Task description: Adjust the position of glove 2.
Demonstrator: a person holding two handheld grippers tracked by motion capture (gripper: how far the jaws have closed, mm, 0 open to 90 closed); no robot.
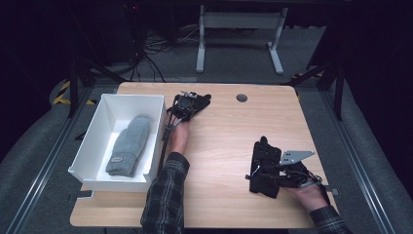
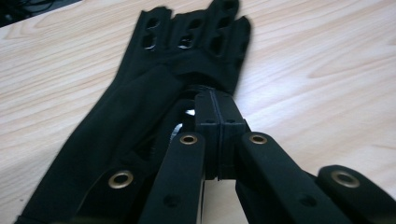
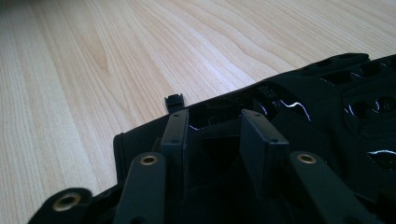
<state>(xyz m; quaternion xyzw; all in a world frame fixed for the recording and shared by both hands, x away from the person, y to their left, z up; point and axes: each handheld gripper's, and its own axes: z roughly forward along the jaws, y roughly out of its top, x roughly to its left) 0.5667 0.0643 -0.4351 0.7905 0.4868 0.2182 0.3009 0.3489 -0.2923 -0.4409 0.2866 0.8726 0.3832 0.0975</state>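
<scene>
Black gloves are the business on this bench (image 1: 219, 146): one lies near the far edge, just beside the white box (image 1: 92, 141), and the left gripper (image 1: 187, 108) has its jaws pressed together on it; in the left gripper view the jaws meet at the middle of the glove's body, below the perforated fingers of that glove (image 2: 187, 56). A second black glove (image 1: 265, 163) lies near the person's right hand, and the right gripper (image 1: 272, 173) rests over its cuff end with its jaws standing apart; the right gripper view shows the two pads set down among the folds of that glove (image 3: 327, 93), though I cannot tell whether they press on the fabric or merely sit on it. Inside the white box lies a grey mitten (image 1: 129, 145), flat on the floor of the box. These gloves look thin, limp and light, so I would expect them to droop and fold when lifted rather than keep any shape. A pinch across the cuff or the palm, where the cloth is doubled, seems the surest hold; the fingers would likely slip free or dangle against the box wall.
</scene>
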